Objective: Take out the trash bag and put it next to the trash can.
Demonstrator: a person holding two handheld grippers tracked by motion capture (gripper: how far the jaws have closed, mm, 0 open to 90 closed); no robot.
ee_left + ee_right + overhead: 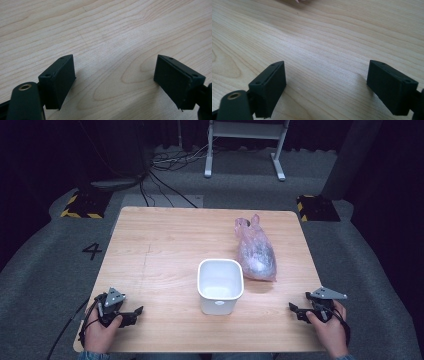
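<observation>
A "4" [92,251] is marked on the grey floor left of the counter [165,250]; no other writing legible. Left gripper [134,314] low at the near left corner, jaws spread wide, bare wood between them. Right gripper [295,310] at the near right edge, jaws likewise released, grasping nothing. White tub [220,292] stands mid-counter, between the grippers; pink bag [256,251] lies just behind it to the right.

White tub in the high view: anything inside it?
The white tub looks empty, its pale floor bare. The near wall hides a strip of the floor. The pink bag lies beside it, contents unclear.
</observation>
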